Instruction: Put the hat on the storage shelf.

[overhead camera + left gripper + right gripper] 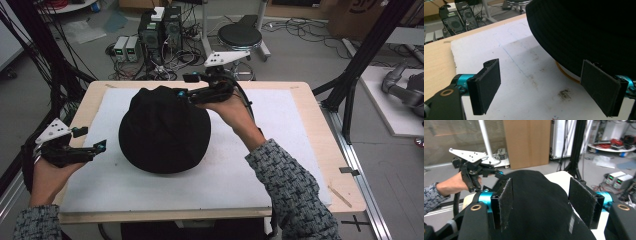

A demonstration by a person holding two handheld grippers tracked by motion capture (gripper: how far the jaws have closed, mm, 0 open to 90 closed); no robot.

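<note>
Claw work is only beginning here, as far as the pictures let me judge: the black hat [164, 131] is sitting dome-up in the middle of the frame on the white mat [280, 125] that covers the desk [320, 150], and neither claw is gripping it yet.

At the lower left of the high view, the left claw [100, 146] is hovering near the hat's left edge, apart from it, the hand [47, 172] holding it low and roughly level, pointing rightward at the brim. In the left gripper view its jaws are standing wide apart and empty, with stained mat between them and the hat's dark knit [584, 32] looming in the upper right, just beyond the right-hand pad.

Moving right, the right claw [184, 96] is reaching in over the hat's top at upper centre, the forearm angling up from the lower right and the wrist bent so the tool points leftward. In the right gripper view its jaws are spread wide, straddling the crown [536, 202]; whether the pads are touching the fabric, I cannot tell. Closing on the crown and any lifting are still to come.
</note>
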